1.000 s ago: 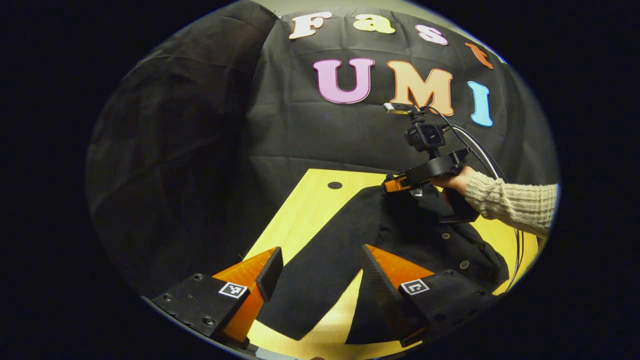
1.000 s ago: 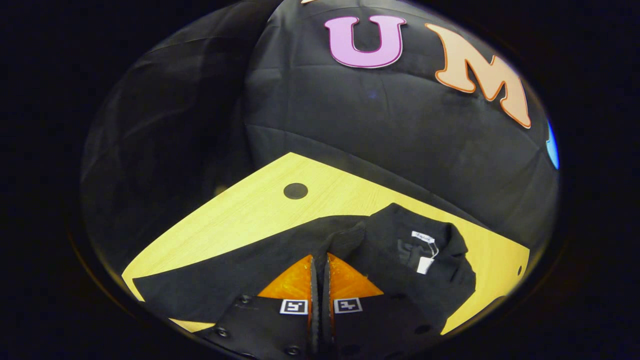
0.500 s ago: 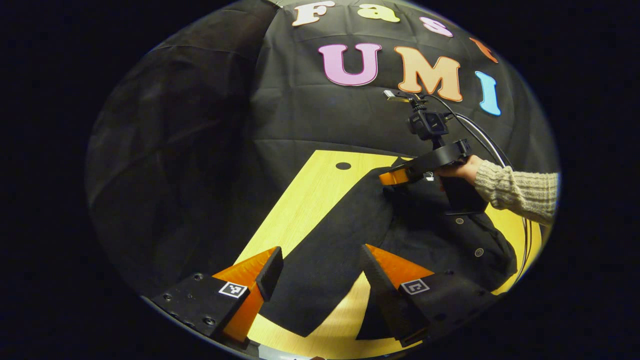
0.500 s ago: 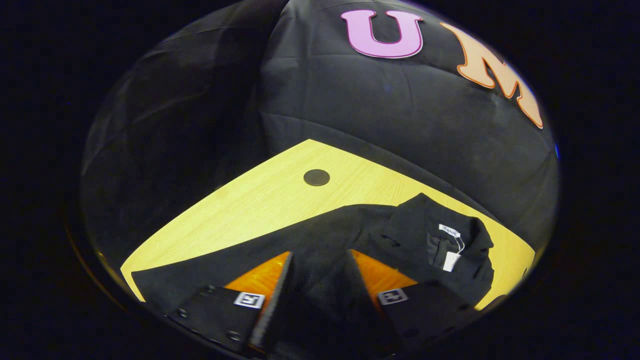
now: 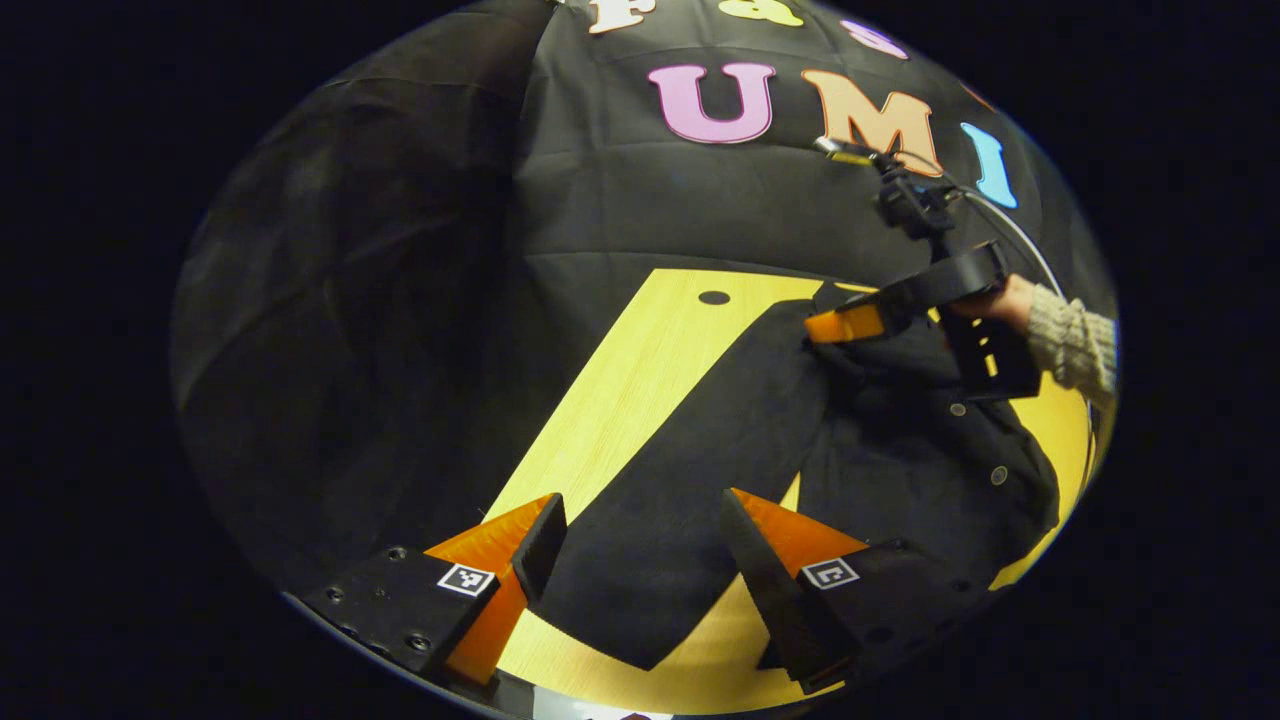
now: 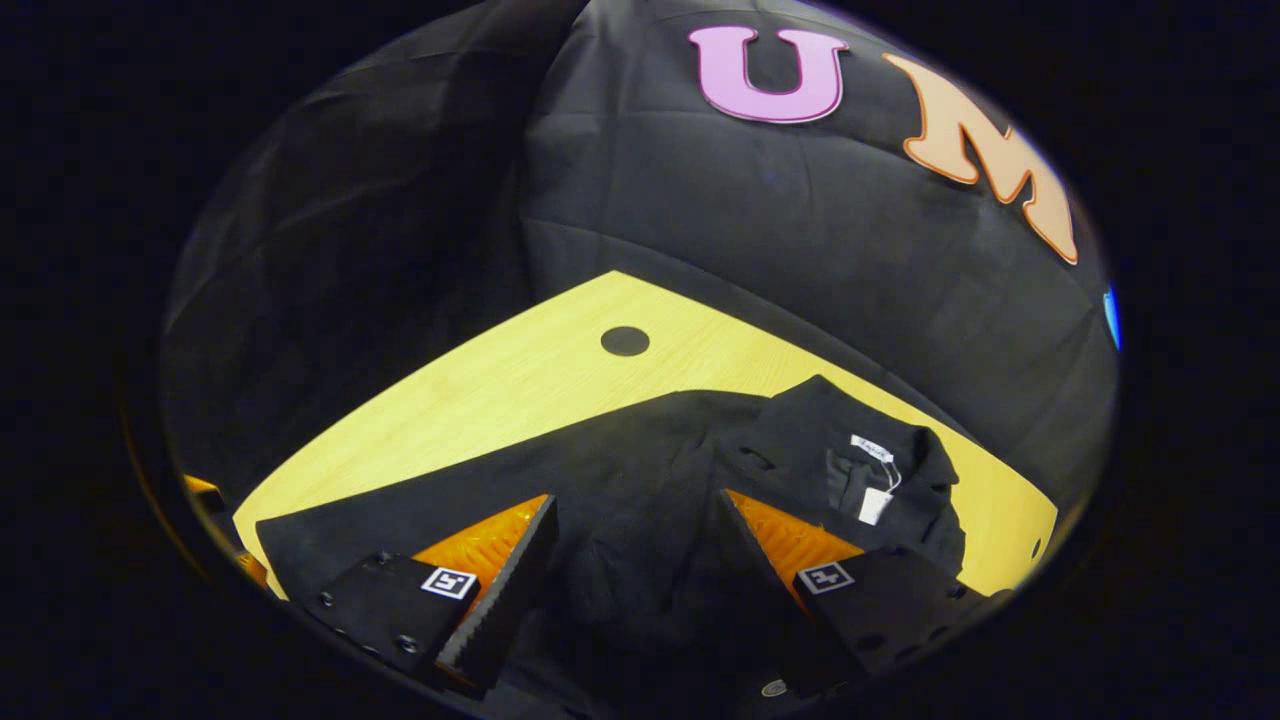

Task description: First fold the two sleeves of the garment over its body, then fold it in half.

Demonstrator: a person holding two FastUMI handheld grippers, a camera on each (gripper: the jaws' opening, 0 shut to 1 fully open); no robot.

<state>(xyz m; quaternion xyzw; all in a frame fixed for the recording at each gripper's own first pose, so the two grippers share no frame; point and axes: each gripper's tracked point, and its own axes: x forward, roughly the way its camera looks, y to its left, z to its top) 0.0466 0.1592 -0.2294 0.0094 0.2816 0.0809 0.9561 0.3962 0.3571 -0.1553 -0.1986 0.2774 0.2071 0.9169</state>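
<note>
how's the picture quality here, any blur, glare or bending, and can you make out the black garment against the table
Left gripper view: sharp, no glare; fisheye bends the table edge; the garment reads clearly against the pale wood, folds lost in shadow. Right gripper view: also sharp, the garment nearly featureless between the open right hand-held gripper, only its tag bright.

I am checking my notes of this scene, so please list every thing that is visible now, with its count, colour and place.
Garment: one, black, buttoned, lying on the table, one sleeve stretched out flat.
Sleeve: one in view, black, running from the garment toward the left claw.
Tags: two, white, inside the collar.
Table: one, light yellow wood, under the garment.
Round cap: one, black, set in the table beyond the garment.
Left claw: one, open, over the sleeve end.
Right claw: one, open, over the garment near the collar.
Hand: one, holding the right claw, with a beige knitted sleeve cuff.
</note>
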